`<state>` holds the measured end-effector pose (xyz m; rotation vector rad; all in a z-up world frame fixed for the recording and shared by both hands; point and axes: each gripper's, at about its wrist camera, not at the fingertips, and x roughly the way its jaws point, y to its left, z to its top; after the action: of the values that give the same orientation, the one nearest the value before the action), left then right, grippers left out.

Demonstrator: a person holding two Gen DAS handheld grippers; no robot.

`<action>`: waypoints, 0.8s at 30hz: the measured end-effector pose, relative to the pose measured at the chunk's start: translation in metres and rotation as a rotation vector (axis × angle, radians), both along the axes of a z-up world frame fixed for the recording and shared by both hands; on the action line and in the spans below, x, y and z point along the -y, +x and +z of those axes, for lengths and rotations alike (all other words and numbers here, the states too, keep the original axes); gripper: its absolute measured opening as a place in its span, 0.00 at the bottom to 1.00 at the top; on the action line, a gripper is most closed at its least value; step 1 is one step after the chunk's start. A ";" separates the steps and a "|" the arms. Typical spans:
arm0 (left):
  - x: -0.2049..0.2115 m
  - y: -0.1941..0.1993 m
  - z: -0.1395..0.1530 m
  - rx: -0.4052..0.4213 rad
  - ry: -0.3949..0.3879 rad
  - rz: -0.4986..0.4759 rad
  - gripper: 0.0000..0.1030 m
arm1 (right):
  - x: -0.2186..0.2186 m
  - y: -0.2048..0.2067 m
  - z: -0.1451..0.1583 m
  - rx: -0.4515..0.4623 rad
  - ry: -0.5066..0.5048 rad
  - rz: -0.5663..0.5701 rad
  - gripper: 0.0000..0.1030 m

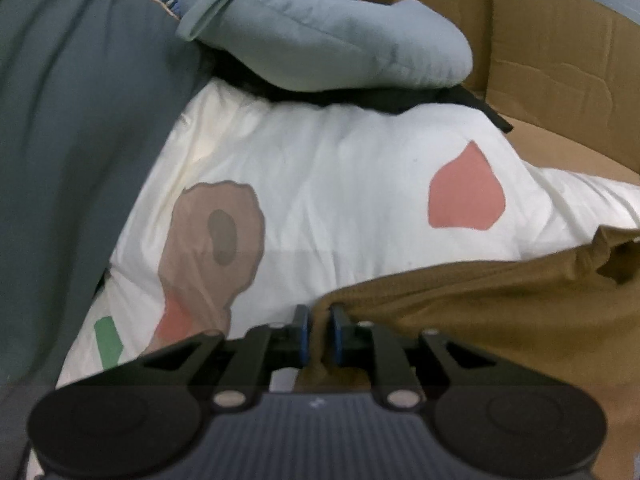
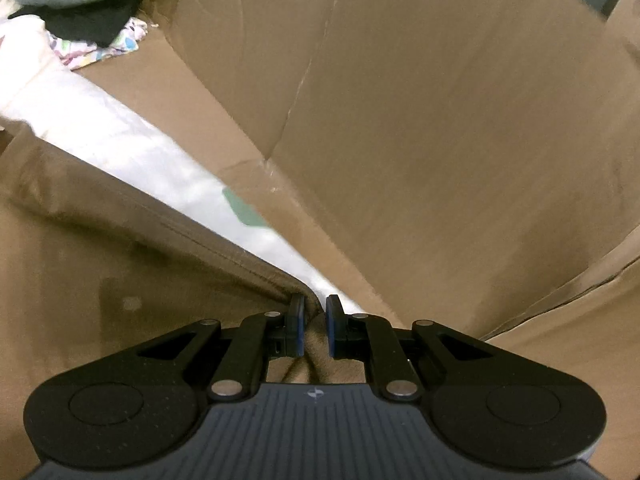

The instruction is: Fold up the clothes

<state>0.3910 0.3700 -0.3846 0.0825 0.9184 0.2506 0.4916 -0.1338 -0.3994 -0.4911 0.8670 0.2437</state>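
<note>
Creased brown cardboard panels (image 2: 420, 120) are standing as walls around the scene, flat cardboard (image 1: 576, 152) is lying beneath, dimly lit.

Left claw (image 1: 318, 334) and right claw (image 2: 314, 330): black linkage arms, silver pivot pins, blue pads on fingertips. Ribbed dark grey housing, two round black caps; small white mark, possibly a logo.
</note>
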 end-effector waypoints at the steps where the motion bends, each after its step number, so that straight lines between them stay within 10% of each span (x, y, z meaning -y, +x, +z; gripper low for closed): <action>1: -0.001 -0.002 0.002 -0.004 -0.008 -0.003 0.18 | 0.000 0.001 0.000 -0.007 0.005 -0.002 0.11; 8: -0.005 -0.015 0.027 0.011 -0.044 -0.061 0.47 | 0.004 -0.006 0.017 -0.019 0.036 0.010 0.27; 24: 0.069 0.012 0.041 0.041 -0.029 -0.367 0.47 | -0.035 -0.021 0.053 0.006 0.209 0.202 0.27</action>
<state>0.4026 0.3012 -0.3437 0.2160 0.8490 -0.1009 0.4706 -0.0989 -0.3462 -0.3839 0.7760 0.5125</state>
